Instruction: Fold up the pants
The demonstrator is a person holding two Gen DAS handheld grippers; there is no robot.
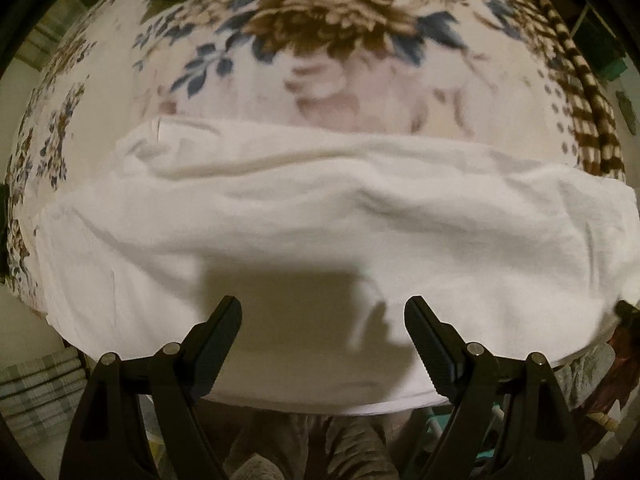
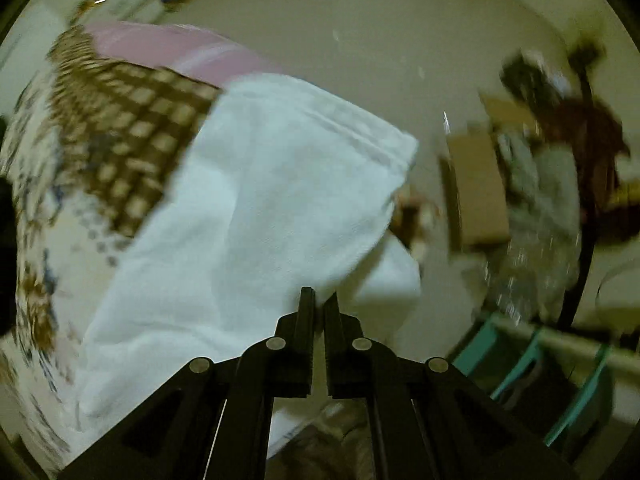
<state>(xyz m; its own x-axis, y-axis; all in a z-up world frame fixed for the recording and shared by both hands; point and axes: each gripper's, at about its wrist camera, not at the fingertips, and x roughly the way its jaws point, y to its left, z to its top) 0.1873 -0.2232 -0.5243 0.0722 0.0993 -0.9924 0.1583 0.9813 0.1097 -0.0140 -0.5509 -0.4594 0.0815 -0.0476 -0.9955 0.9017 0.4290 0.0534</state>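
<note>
White pants [image 1: 320,232] lie folded lengthwise across a bed with a floral blanket [image 1: 320,40]. My left gripper [image 1: 322,312] is open and empty, hovering over the near edge of the pants. In the right wrist view the pants [image 2: 260,200] run diagonally, their hemmed end hanging past the bed's edge. My right gripper [image 2: 320,300] is shut on the edge of the white fabric near that end, lifting it a little.
The blanket has a brown checked border [image 2: 132,152] and a pink sheet [image 2: 168,52] beyond it. A cardboard box [image 2: 480,192], a teal rack [image 2: 540,364] and clutter stand on the floor to the right of the bed.
</note>
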